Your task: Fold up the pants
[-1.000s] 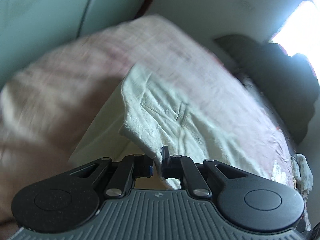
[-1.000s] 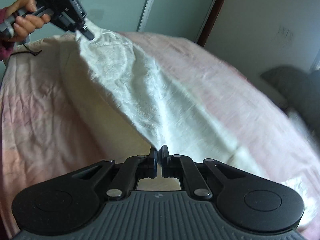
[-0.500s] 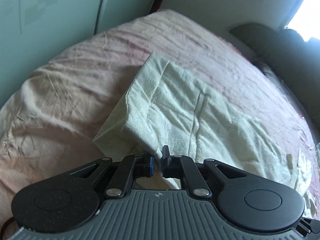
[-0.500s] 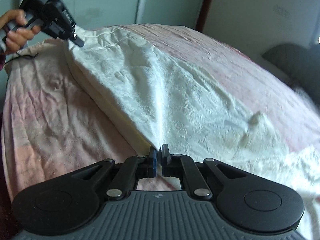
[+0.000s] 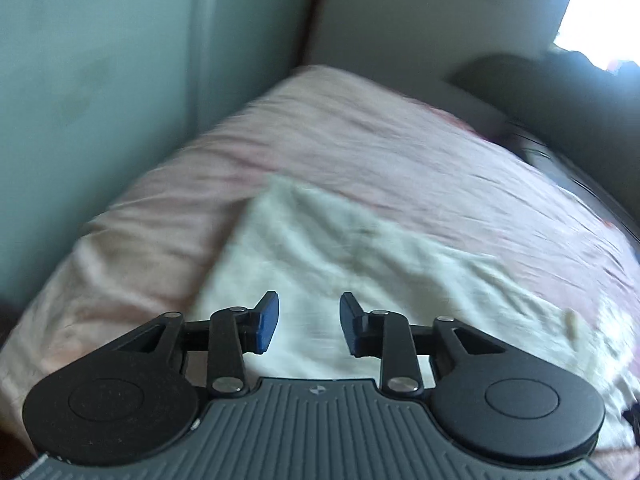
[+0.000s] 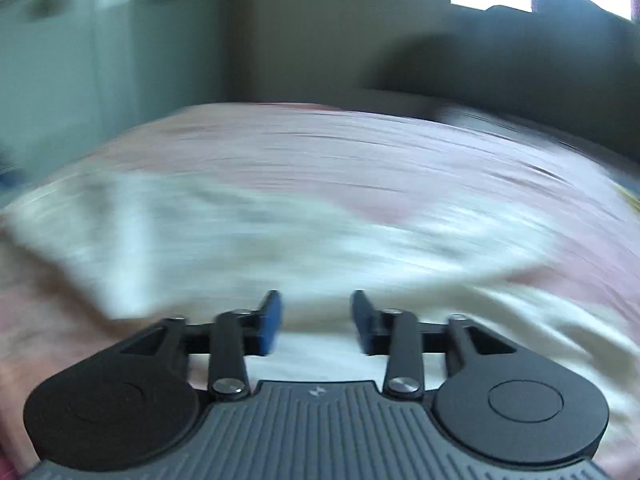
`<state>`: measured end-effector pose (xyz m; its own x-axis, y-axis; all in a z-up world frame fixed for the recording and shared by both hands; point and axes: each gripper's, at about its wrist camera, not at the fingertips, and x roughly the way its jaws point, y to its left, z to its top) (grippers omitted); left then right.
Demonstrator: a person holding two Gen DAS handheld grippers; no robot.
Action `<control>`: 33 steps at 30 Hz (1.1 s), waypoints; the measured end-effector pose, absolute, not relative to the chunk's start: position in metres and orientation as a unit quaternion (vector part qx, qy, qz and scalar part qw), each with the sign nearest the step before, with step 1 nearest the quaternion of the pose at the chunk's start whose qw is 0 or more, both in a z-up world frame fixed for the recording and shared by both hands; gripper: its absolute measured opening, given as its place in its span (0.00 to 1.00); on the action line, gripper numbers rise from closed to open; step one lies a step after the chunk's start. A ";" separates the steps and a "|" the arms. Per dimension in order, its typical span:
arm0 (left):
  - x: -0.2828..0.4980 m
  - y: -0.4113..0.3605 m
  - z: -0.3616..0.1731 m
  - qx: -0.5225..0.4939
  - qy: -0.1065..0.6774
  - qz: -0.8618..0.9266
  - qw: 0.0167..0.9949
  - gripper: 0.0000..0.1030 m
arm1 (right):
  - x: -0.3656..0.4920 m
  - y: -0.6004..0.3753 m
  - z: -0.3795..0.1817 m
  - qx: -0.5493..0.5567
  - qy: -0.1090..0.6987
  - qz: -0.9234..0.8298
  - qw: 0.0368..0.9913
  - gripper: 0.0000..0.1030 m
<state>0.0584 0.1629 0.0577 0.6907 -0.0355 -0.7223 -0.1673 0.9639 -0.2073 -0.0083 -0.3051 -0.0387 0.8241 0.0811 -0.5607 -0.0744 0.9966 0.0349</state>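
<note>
The cream pants (image 5: 360,264) lie spread flat on the pink bedsheet (image 5: 360,136), with a folded edge toward the far left. My left gripper (image 5: 309,322) hovers above the near part of the cloth; its jaws are opening and nothing is between them. In the right wrist view the picture is badly blurred by motion. There the pants (image 6: 280,236) stretch across the bed as a pale band, and my right gripper (image 6: 316,322) is above them, its jaws opening with nothing between the blue pads.
A pale green wardrobe (image 5: 100,80) stands by the bed's left side. A dark grey headboard or cushion (image 5: 560,104) runs along the far right under a bright window (image 5: 600,8). Pink sheet (image 6: 360,152) lies beyond the pants.
Both grippers have let go of the pants' edge and their jaws have parted. The cloth has dropped flat on the bed. Both cameras have pulled back and swung, the right one sharply.
</note>
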 end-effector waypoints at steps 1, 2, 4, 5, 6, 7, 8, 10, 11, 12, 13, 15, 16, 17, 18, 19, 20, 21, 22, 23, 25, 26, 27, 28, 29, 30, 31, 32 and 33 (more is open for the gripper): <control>0.061 0.149 0.061 -0.123 0.392 0.013 0.911 0.39 | -0.008 -0.329 -0.043 0.031 0.295 0.004 0.955 0.51; 0.065 0.133 0.062 -0.112 0.394 -0.015 0.912 0.41 | -0.008 -0.352 -0.046 0.060 0.296 -0.022 0.953 0.51; 0.073 0.097 0.060 -0.091 0.403 -0.069 0.908 0.42 | -0.005 -0.394 -0.048 0.116 0.286 -0.051 0.950 0.50; 0.076 0.079 0.059 -0.087 0.407 -0.097 0.904 0.42 | -0.003 -0.414 -0.048 0.134 0.278 -0.064 0.949 0.50; 0.078 0.062 0.056 -0.083 0.411 -0.128 0.899 0.43 | 0.002 -0.432 -0.048 0.146 0.275 -0.085 0.947 0.50; 0.080 0.044 0.053 -0.079 0.415 -0.159 0.892 0.43 | 0.008 -0.449 -0.048 0.153 0.274 -0.108 0.943 0.50; 0.082 0.027 0.050 -0.074 0.419 -0.185 0.886 0.44 | 0.012 -0.465 -0.050 0.158 0.274 -0.132 0.939 0.50; 0.083 -0.003 0.044 -0.063 0.422 -0.228 0.875 0.44 | 0.022 -0.496 -0.055 0.171 0.287 -0.185 0.924 0.57; 0.083 -0.016 0.041 -0.056 0.424 -0.245 0.870 0.45 | 0.027 -0.510 -0.060 0.178 0.302 -0.195 0.916 0.63; 0.084 -0.029 0.038 -0.050 0.426 -0.260 0.865 0.45 | 0.032 -0.523 -0.067 0.191 0.319 -0.198 0.907 0.67; 0.086 -0.039 0.034 -0.047 0.426 -0.274 0.861 0.45 | 0.036 -0.535 -0.075 0.213 0.332 -0.192 0.899 0.67; 0.088 -0.059 0.028 -0.040 0.427 -0.296 0.853 0.48 | 0.036 -0.543 -0.084 0.255 0.335 -0.148 0.895 0.45; 0.089 -0.068 0.024 -0.037 0.431 -0.302 0.850 0.48 | 0.035 -0.542 -0.085 0.255 0.336 -0.137 0.896 0.19; 0.087 -0.081 0.019 -0.034 0.432 -0.308 0.847 0.48 | 0.035 -0.538 -0.082 0.236 0.340 -0.138 0.900 0.14; 0.089 -0.088 0.014 -0.030 0.436 -0.313 0.843 0.48 | 0.035 -0.535 -0.080 0.218 0.338 -0.137 0.905 0.11; 0.090 -0.095 0.009 -0.027 0.441 -0.314 0.840 0.48 | 0.034 -0.535 -0.078 0.210 0.332 -0.133 0.910 0.10; 0.091 -0.102 0.005 -0.025 0.444 -0.317 0.838 0.48 | 0.035 -0.536 -0.076 0.207 0.324 -0.137 0.913 0.10; 0.091 -0.108 0.002 -0.024 0.445 -0.323 0.835 0.48 | 0.035 -0.537 -0.072 0.200 0.314 -0.146 0.917 0.08; 0.093 -0.115 0.000 -0.022 0.445 -0.328 0.833 0.48 | 0.036 -0.537 -0.069 0.185 0.304 -0.156 0.921 0.06; 0.092 -0.121 -0.002 -0.020 0.444 -0.333 0.832 0.48 | 0.040 -0.537 -0.068 0.161 0.302 -0.167 0.925 0.05; 0.091 -0.132 -0.006 -0.013 0.442 -0.339 0.830 0.48 | 0.048 -0.536 -0.071 0.141 0.316 -0.169 0.923 0.06; 0.091 -0.135 -0.008 -0.010 0.442 -0.342 0.829 0.48 | 0.050 -0.537 -0.074 0.143 0.328 -0.169 0.919 0.06; 0.091 -0.138 -0.011 -0.007 0.444 -0.342 0.828 0.48 | 0.049 -0.534 -0.074 0.130 0.328 -0.192 0.916 0.06; 0.092 -0.139 -0.013 -0.006 0.446 -0.342 0.827 0.48 | 0.047 -0.529 -0.070 0.107 0.320 -0.225 0.914 0.06; 0.092 -0.139 -0.015 -0.007 0.448 -0.343 0.826 0.48 | 0.041 -0.522 -0.063 0.091 0.299 -0.241 0.919 0.06; 0.093 -0.139 -0.017 -0.007 0.450 -0.344 0.824 0.48 | 0.035 -0.516 -0.056 0.096 0.278 -0.228 0.928 0.06; 0.094 -0.140 -0.019 -0.008 0.454 -0.344 0.822 0.48 | 0.032 -0.512 -0.053 0.110 0.273 -0.199 0.935 0.08; 0.095 -0.140 -0.022 -0.009 0.457 -0.345 0.820 0.48 | 0.034 -0.509 -0.054 0.122 0.287 -0.177 0.933 0.09; 0.095 -0.141 -0.024 -0.011 0.460 -0.348 0.817 0.48 | 0.041 -0.508 -0.060 0.126 0.318 -0.168 0.925 0.11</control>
<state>0.0954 -0.1414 -0.0241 0.3356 -0.5782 -0.7437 0.5585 0.7579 -0.3372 0.0406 -0.5081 -0.0602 0.7417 -0.2301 -0.6301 0.3904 0.9119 0.1265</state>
